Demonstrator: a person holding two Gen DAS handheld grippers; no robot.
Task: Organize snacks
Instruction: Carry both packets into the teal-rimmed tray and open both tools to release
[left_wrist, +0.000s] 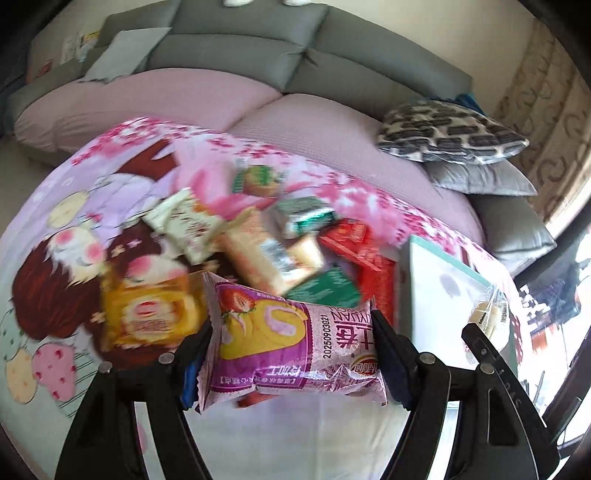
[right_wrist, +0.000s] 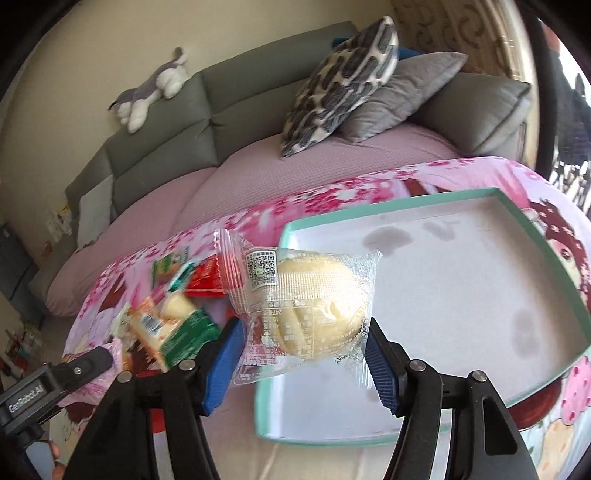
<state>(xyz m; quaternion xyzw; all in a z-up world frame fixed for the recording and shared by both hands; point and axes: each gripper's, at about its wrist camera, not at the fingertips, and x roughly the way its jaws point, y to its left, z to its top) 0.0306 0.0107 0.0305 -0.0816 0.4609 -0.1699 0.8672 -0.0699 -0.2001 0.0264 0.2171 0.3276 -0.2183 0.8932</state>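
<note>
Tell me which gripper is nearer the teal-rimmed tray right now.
Right. The right gripper holds a clear-wrapped bun over the tray; the left gripper, gripping a pink strawberry roll pack, is beside the snack pile.

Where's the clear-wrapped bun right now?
The bun is in the right gripper, held over the near-left corner of the teal box.

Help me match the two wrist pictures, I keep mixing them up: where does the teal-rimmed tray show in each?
Left wrist view: the teal-rimmed tray sits at the right edge, seen edge-on, past the left gripper that clamps the pink strawberry roll packet.
Right wrist view: the tray fills the centre and right, behind the clear bun packet in the right gripper.
Shared landmark: the leopard-print cushion.
</note>
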